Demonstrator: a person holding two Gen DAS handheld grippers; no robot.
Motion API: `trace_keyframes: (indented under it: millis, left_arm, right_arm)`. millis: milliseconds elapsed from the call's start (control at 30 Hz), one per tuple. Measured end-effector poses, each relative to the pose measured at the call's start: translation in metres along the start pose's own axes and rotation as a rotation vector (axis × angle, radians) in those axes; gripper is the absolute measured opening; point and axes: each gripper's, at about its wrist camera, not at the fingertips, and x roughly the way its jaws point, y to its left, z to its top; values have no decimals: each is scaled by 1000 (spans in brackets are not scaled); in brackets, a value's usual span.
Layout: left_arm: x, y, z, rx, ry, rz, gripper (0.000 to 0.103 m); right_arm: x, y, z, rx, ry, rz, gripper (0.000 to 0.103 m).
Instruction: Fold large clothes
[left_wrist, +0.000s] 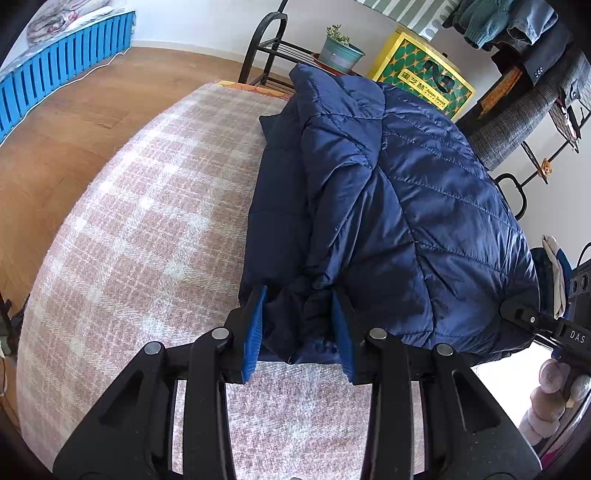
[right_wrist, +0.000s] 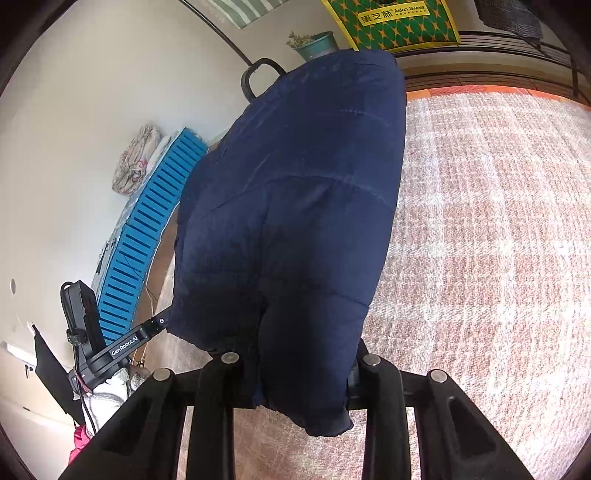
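Note:
A navy quilted puffer jacket (left_wrist: 399, 206) lies bunched on a pink-and-white plaid cloth surface (left_wrist: 140, 221). My left gripper (left_wrist: 301, 325) has its blue pads (left_wrist: 255, 332) on either side of a thick fold at the jacket's near edge, jaws fairly wide with fabric between them. In the right wrist view the jacket (right_wrist: 295, 206) drapes over my right gripper (right_wrist: 295, 373) and hides its fingertips; fabric fills the gap between the fingers. The other gripper (right_wrist: 122, 347) shows at the jacket's left edge.
A potted plant (left_wrist: 338, 51) on a black metal rack and a yellow-green patterned bag (left_wrist: 424, 77) stand beyond the far edge. Clothes hang at upper right (left_wrist: 517, 26). A blue slatted crate (left_wrist: 62, 74) sits on the wood floor to the left.

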Motion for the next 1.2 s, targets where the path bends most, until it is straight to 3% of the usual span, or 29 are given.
trace_keyframes:
  millis: [333, 700, 833, 933, 1100, 1200]
  left_arm:
    - [-46, -21, -27, 62, 7, -41, 35]
    - [-102, -62, -82, 221, -5, -34, 35]
    - [-114, -78, -96, 261, 5, -69, 39]
    - [-116, -83, -101, 236, 21, -126, 60]
    - [-103, -74, -99, 107, 113, -250, 63]
    - [-97, -66, -95, 17, 122, -277, 63]
  right_arm:
    - [-38, -7, -23, -9, 32, -49, 23]
    - [-101, -16, -92, -60, 105, -136, 23]
    - [-119, -22, -123, -57, 130, -149, 23]
    - [-129, -26, -142, -66, 149, -155, 23]
    - [-138, -33, -153, -91, 177, -154, 26]
    - [-140, -29, -152, -118, 179, -208, 46]
